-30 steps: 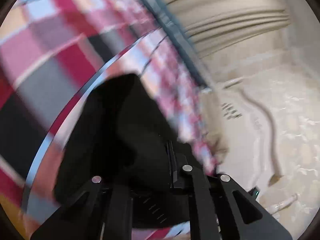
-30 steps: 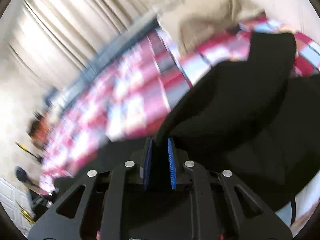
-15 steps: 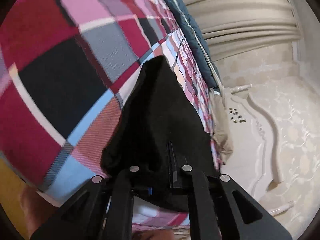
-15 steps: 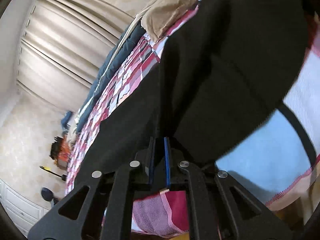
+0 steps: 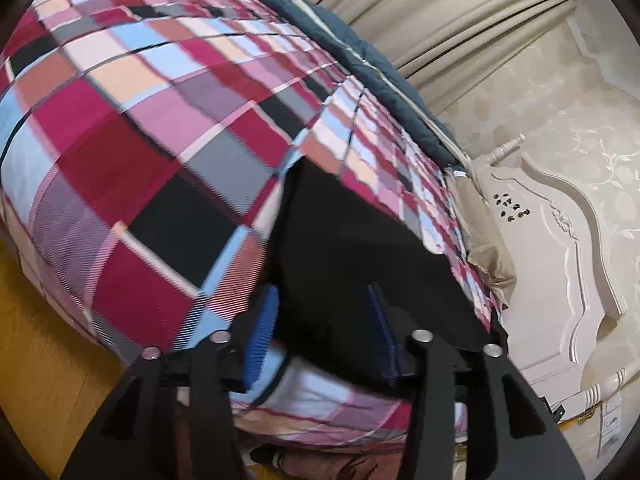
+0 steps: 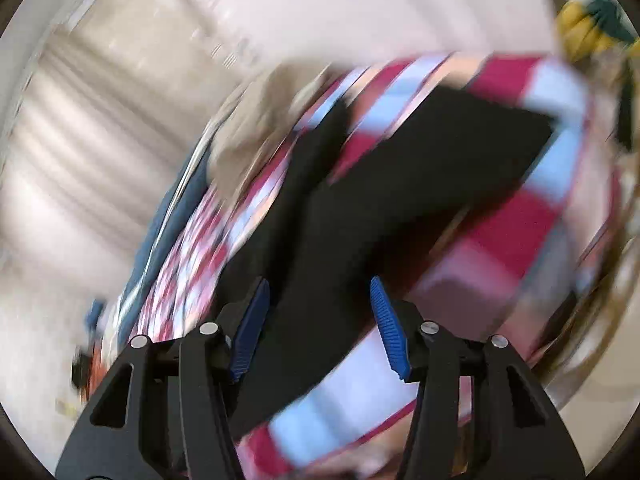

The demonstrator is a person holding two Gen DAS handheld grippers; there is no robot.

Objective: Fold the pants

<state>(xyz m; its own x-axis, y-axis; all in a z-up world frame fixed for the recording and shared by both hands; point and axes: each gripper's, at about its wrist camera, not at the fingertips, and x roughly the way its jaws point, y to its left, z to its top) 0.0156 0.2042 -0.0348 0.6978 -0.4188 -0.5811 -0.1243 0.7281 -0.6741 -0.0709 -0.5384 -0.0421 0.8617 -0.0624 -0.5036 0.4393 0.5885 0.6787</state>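
Observation:
Black pants (image 5: 352,248) lie flat on a bed with a red, pink, blue and grey checked cover (image 5: 132,140). My left gripper (image 5: 320,308) hovers at their near edge, jaws opening; the dark cloth lies between the blue pads (image 5: 264,328) without being pressed. The right wrist view is blurred by motion. There the pants (image 6: 400,184) stretch away over the cover in a long black band. My right gripper (image 6: 318,300) is opening too, with the near end of the cloth lying loose between its blue pads (image 6: 386,320).
A dark blue quilt (image 5: 360,60) runs along the far side of the bed. A cream carved headboard (image 5: 560,248) and beige pillow (image 5: 484,240) stand at the right, pleated curtains (image 5: 440,12) behind. Wooden floor (image 5: 44,340) shows below left.
Both grippers were shut on the black pants and carrying them over the bed. Now the pants rest on the cover and both pairs of jaws have parted off the cloth.

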